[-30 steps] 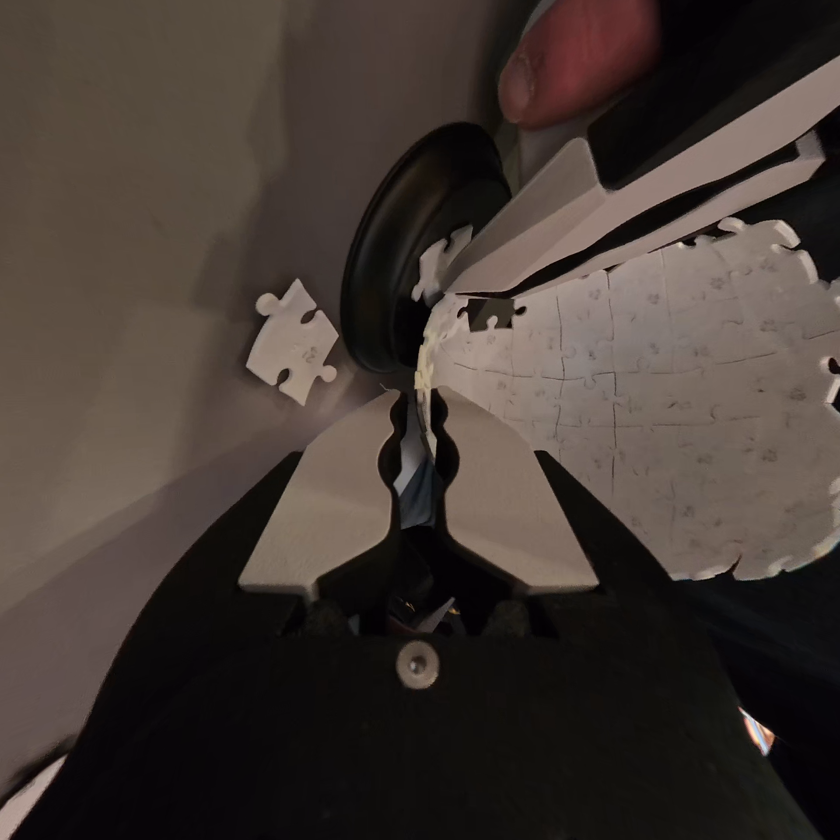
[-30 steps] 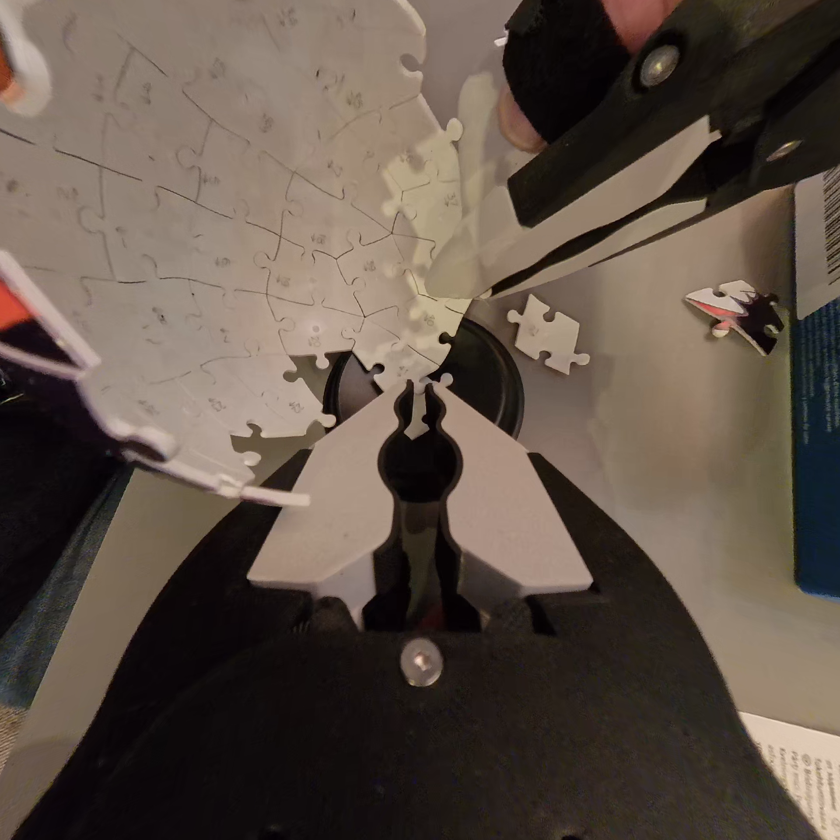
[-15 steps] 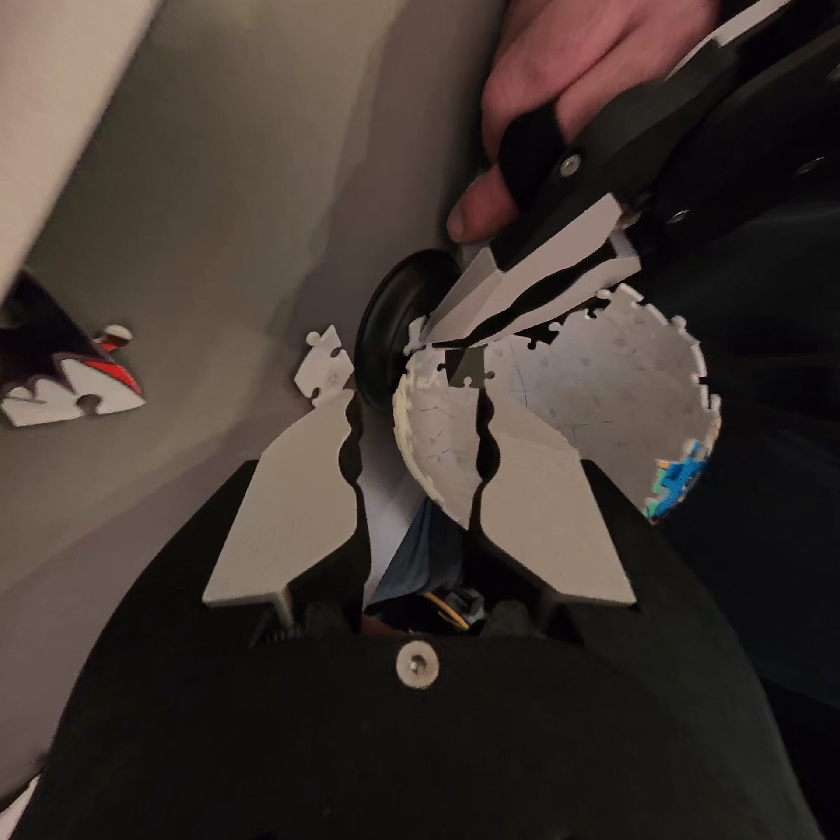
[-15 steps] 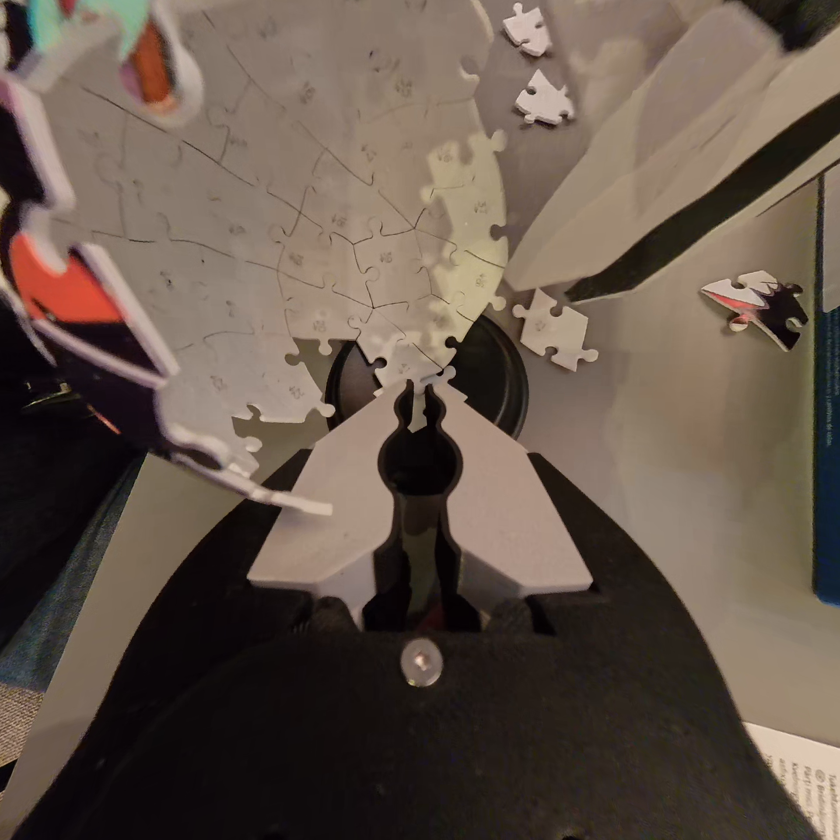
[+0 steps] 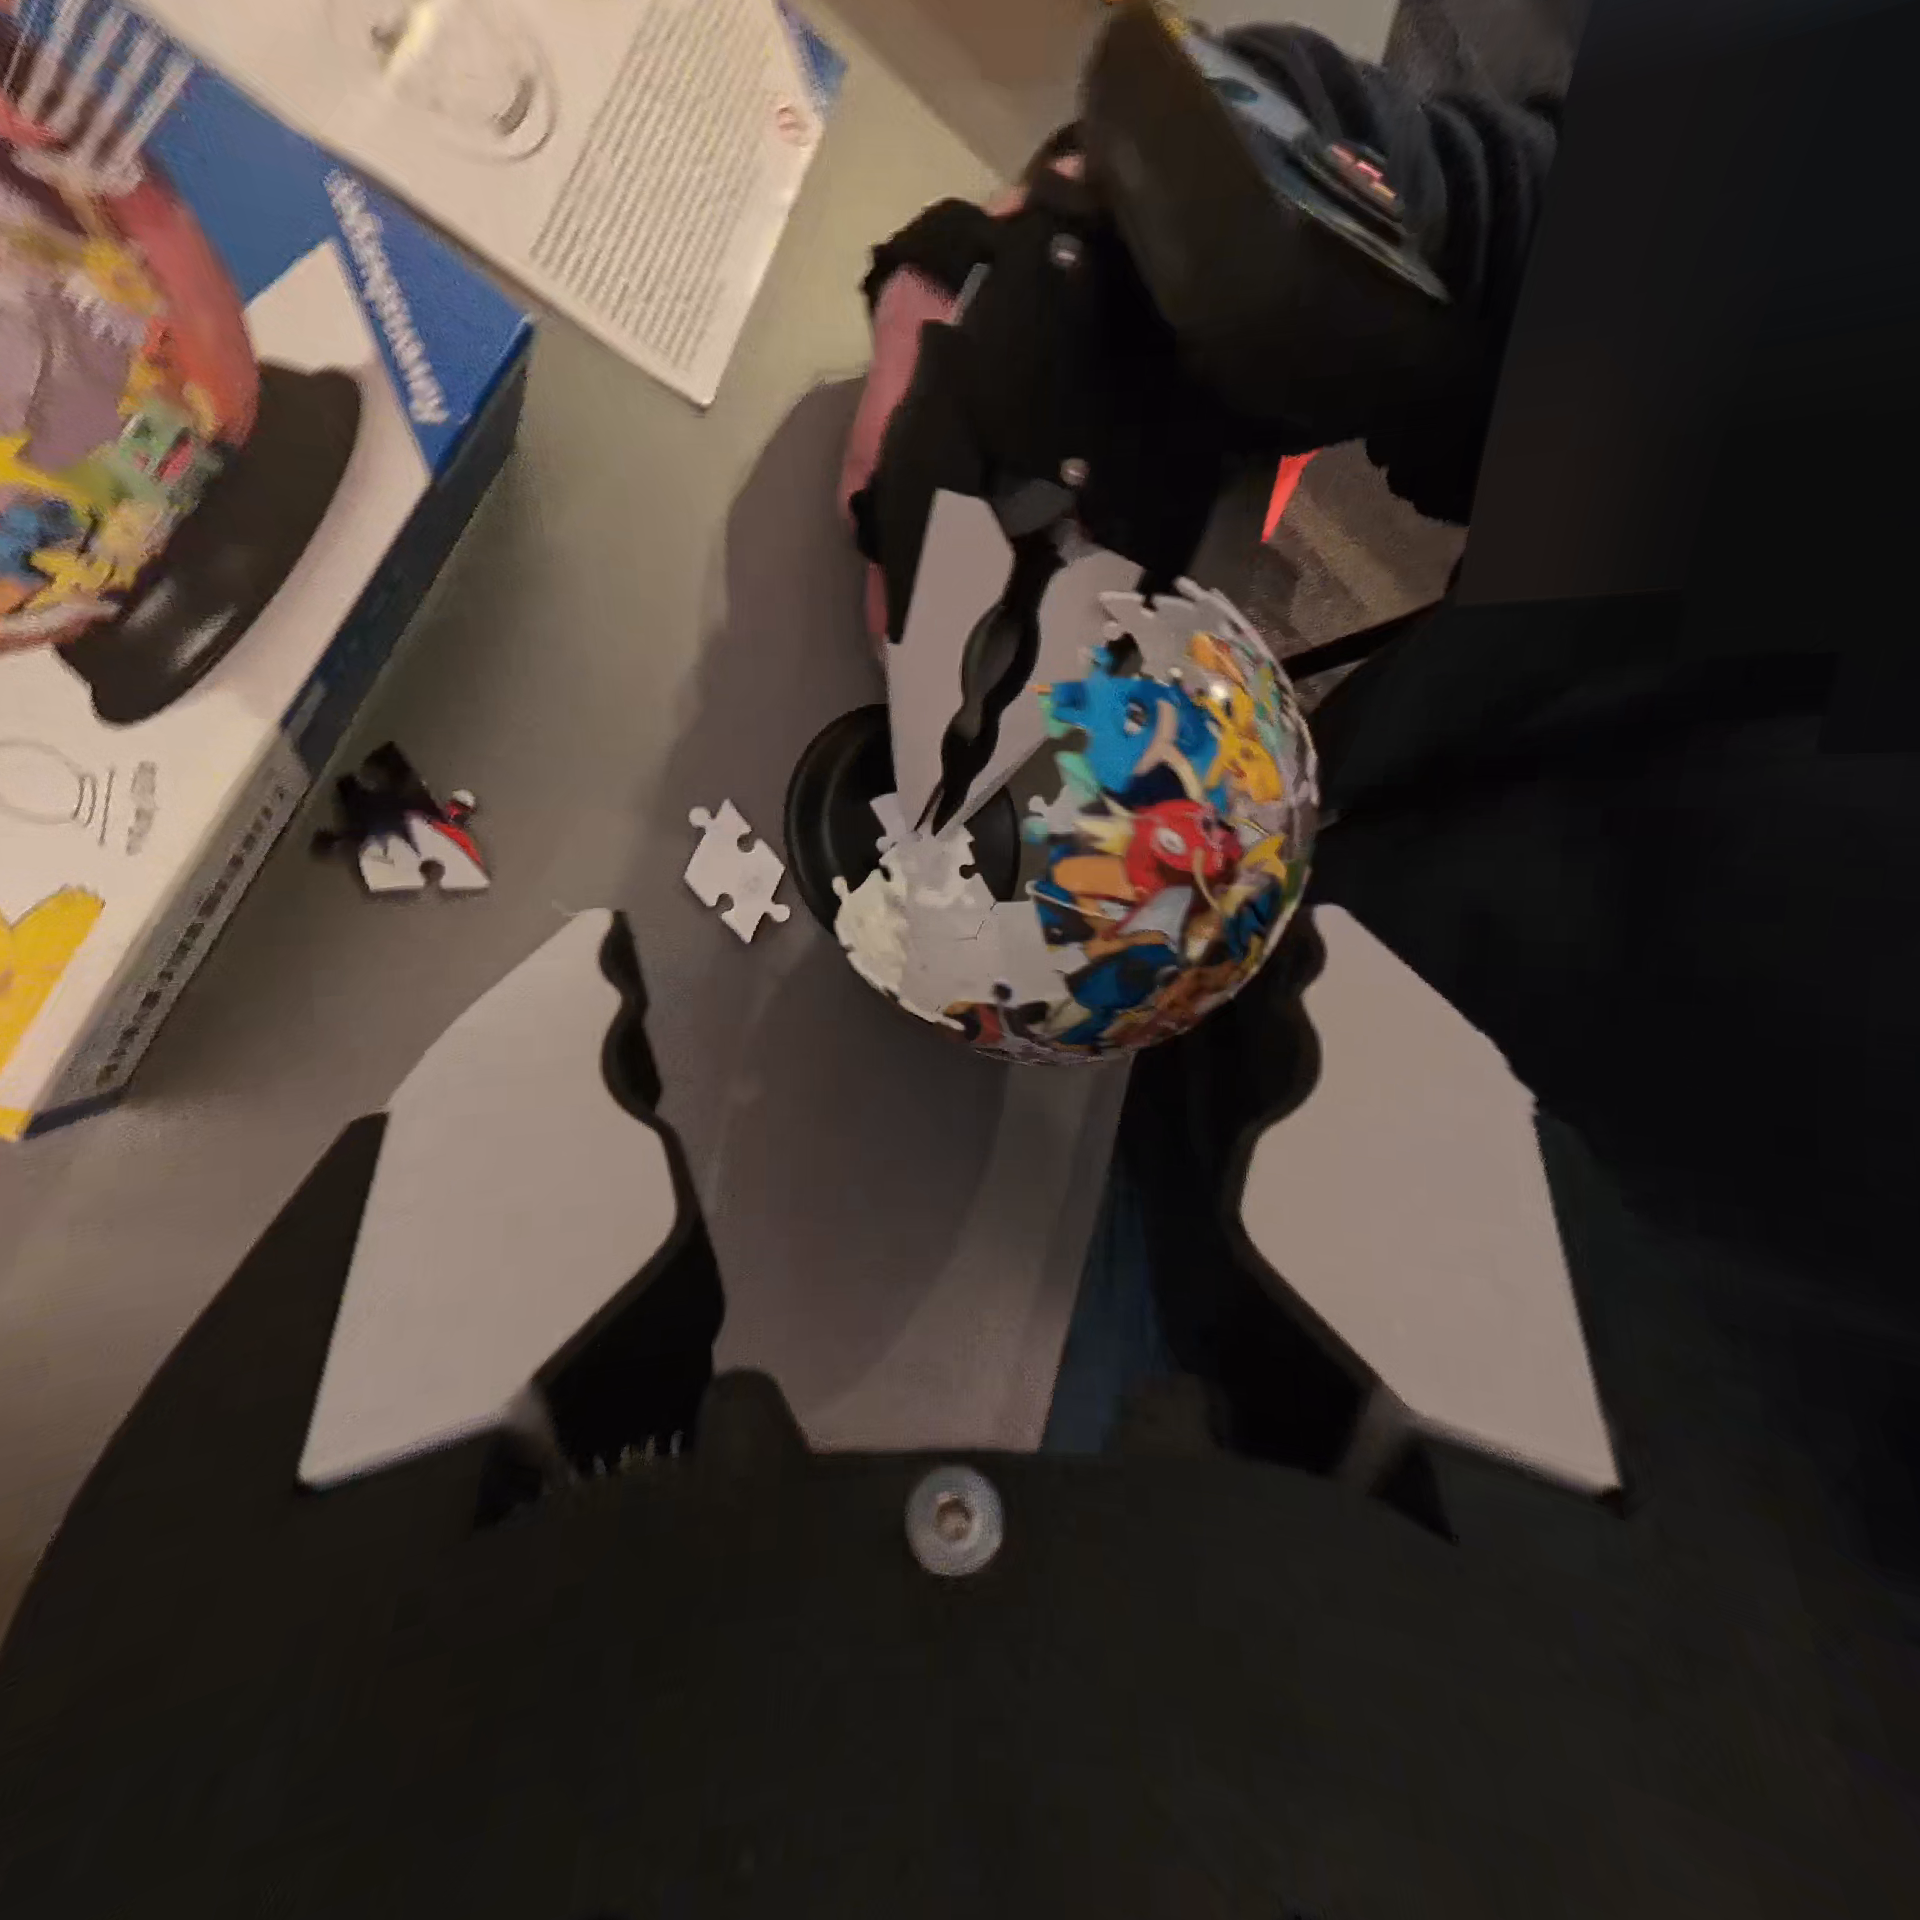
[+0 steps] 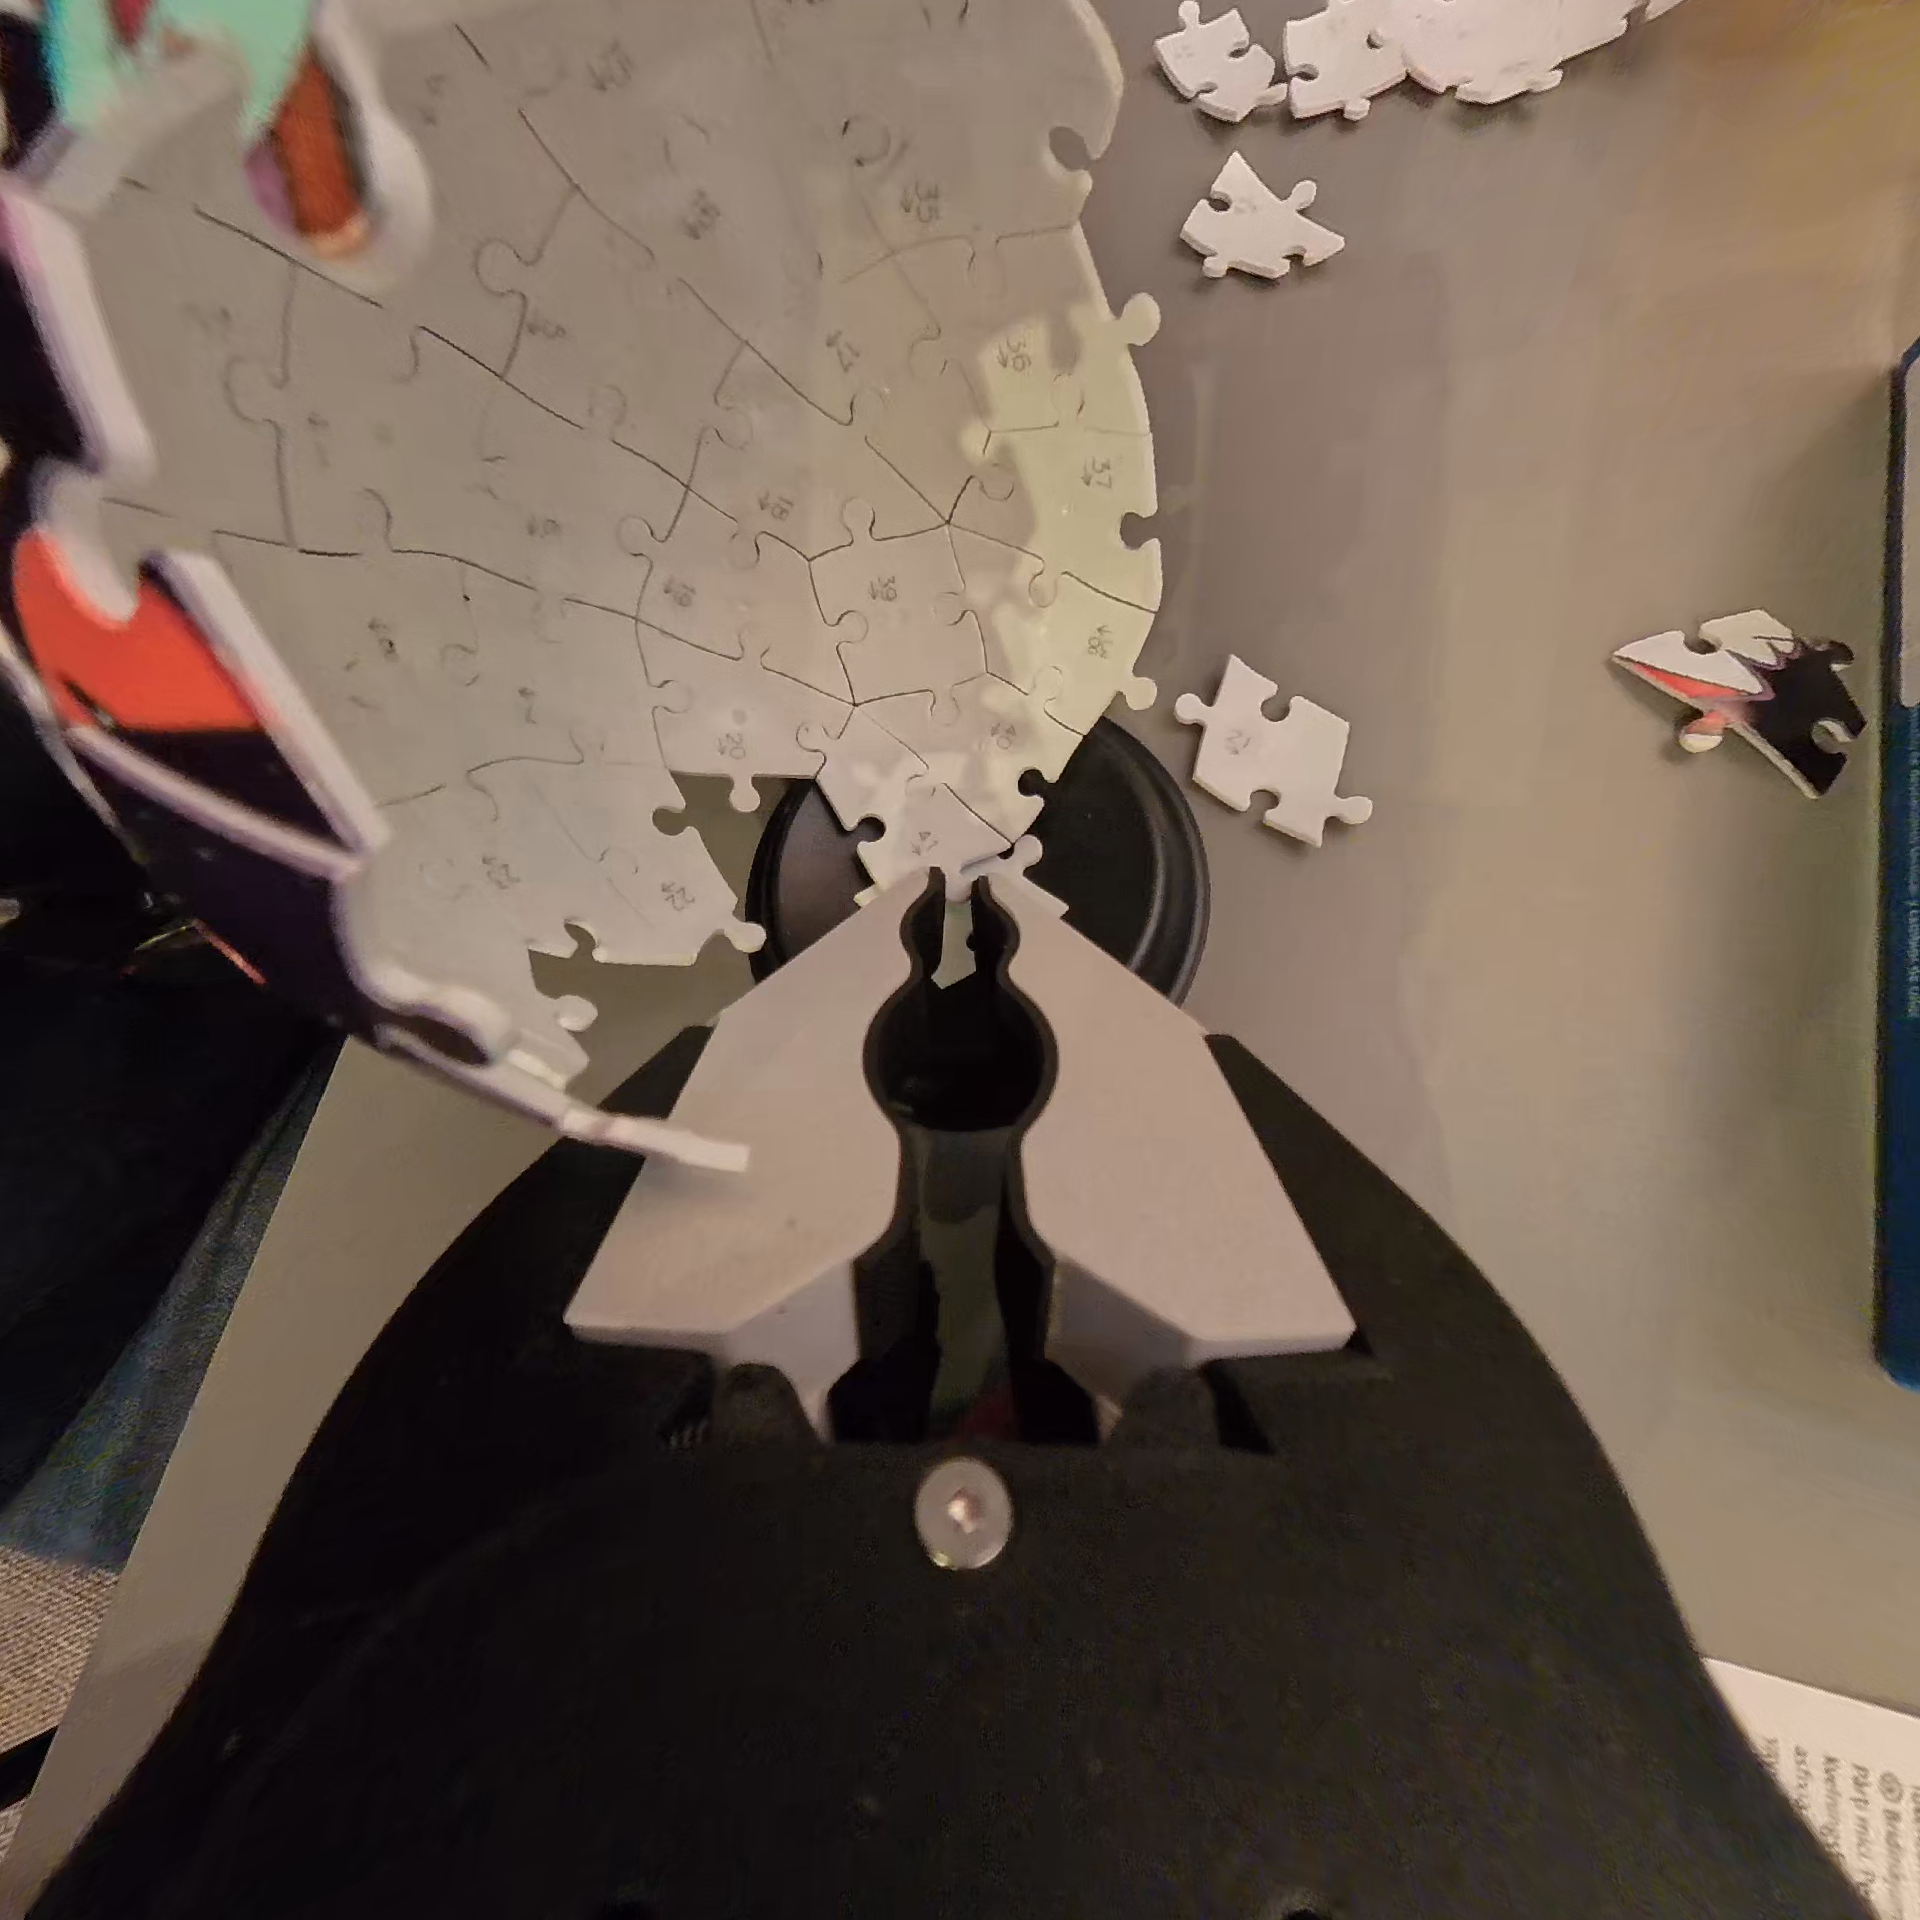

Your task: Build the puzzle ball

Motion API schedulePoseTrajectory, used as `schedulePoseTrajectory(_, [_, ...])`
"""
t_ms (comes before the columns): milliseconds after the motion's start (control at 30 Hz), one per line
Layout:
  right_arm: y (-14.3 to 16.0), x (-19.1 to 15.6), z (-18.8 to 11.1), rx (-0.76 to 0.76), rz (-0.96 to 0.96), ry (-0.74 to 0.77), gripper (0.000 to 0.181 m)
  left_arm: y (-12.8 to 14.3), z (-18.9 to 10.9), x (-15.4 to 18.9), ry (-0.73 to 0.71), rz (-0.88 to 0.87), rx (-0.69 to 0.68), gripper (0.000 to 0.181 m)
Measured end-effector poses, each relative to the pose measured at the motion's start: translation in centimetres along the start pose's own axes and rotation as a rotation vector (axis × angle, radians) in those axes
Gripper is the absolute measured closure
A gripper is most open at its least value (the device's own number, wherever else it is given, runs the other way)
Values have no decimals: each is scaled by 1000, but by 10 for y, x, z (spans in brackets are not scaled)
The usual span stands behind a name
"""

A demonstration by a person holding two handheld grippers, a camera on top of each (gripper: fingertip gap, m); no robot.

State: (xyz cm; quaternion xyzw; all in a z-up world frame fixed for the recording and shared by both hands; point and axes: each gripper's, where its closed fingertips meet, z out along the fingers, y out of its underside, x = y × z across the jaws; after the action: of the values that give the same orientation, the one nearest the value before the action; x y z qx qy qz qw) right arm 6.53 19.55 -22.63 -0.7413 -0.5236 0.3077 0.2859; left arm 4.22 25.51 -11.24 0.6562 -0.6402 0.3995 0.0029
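The half-built puzzle ball [image 5: 1153, 862] is a curved shell, colourful outside and white inside [image 6: 675, 468]. My right gripper [image 6: 956, 883] is shut on a white puzzle piece at the shell's rim and holds the shell just above the round black stand [image 6: 1122, 862]. The left wrist view shows the right gripper [image 5: 930, 821] from across, with the stand [image 5: 831, 810] under it. My left gripper [image 5: 961, 920] is open wide and empty, back from the shell and touching nothing.
A loose white piece [image 6: 1273, 764] lies beside the stand, a coloured piece [image 6: 1745, 707] farther right, and more white pieces [image 6: 1257, 218] beyond. The puzzle box [image 5: 260, 520] and a leaflet [image 5: 623, 156] lie left on the grey table. The table's edge runs near the shell. Some 15 centimetres of space lies between my two pairs of fingers.
My left gripper let go of the shell's rim, opened wide and pulled back and up. My right gripper stayed shut on the rim piece, and the shell stayed over the stand.
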Motion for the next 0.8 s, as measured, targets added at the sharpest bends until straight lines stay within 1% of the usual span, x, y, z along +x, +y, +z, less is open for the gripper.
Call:
schedulePoseTrajectory(67, [0,0,0,0,1,-1,177,3,3,11,-40,96,42,59])
schedulePoseTrajectory(200, [0,0,0,-1,6,-4,177,21,20,22,-159,194,55,43])
schedulePoseTrajectory(233, [0,0,0,-1,6,-5,177,23,24,23,-204,211,69,44])
schedulePoseTrajectory(300, [0,0,0,0,6,-6,178,20,30,30,-268,246,153,45])
schedulePoseTrajectory(367, [0,1,0,1,8,-6,178,23,40,32,-339,310,165,45])
schedulePoseTrajectory(433, [0,1,0,0,7,-5,177,23,52,35,-339,296,195,41])
schedulePoseTrajectory(533, [0,1,0,0,6,-5,178,24,61,27,-340,272,205,39])
schedulePoseTrajectory(700, [0,0,0,1,5,-6,178,27,64,23,-317,316,196,58])
schedulePoseTrajectory(800, [0,2,0,3,15,-7,178,27,68,27,-273,314,212,64])
